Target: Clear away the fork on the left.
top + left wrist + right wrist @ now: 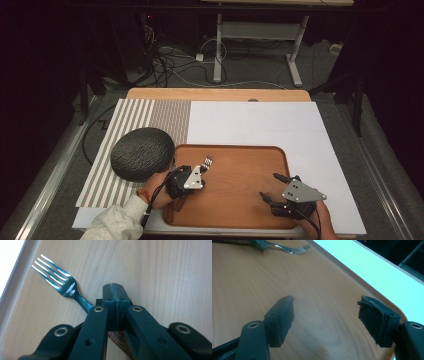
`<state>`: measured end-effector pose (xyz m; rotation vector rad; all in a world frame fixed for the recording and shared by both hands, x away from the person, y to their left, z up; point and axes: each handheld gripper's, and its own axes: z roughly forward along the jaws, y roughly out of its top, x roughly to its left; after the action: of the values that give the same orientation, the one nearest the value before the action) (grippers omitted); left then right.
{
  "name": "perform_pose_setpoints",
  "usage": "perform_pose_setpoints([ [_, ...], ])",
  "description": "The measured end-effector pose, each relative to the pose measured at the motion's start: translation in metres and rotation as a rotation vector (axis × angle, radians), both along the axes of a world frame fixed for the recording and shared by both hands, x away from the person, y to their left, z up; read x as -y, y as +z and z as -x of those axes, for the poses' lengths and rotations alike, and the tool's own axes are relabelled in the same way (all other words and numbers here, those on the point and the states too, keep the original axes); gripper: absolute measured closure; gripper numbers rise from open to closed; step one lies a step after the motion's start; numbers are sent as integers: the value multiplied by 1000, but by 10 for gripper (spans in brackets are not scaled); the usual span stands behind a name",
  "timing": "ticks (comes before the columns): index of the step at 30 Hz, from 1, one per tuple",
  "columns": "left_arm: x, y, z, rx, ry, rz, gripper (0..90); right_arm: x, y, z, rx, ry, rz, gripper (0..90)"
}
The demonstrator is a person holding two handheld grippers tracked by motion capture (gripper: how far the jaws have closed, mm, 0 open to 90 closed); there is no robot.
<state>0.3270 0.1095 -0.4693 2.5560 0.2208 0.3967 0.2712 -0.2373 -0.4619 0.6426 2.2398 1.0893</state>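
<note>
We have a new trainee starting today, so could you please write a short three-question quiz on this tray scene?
1. True or false: the left gripper is shut on the fork.
2. What lies under the fork's tines? A) striped mat B) wooden tray C) dark round plate
3. How do the right gripper's jaws stand?

Key:
1. True; the pads are closed together on the handle.
2. B, the wooden tray; the dark round plate rests on the striped mat to the tray's left.
3. Wide open, nothing between them, over bare tray wood.

High view overhead facing forward, tool views close, low — sharing wooden tray [240,190].
</note>
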Motion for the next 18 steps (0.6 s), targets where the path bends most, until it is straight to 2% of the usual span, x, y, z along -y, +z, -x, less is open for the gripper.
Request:
perform_pose_setpoints([
  [8, -13, -1, 4, -2, 25, 6, 868, -2, 0, 0, 1, 4, 2, 290],
  [18, -28, -3, 8, -16, 61, 32, 868, -2, 0, 1, 2, 5, 2, 290],
])
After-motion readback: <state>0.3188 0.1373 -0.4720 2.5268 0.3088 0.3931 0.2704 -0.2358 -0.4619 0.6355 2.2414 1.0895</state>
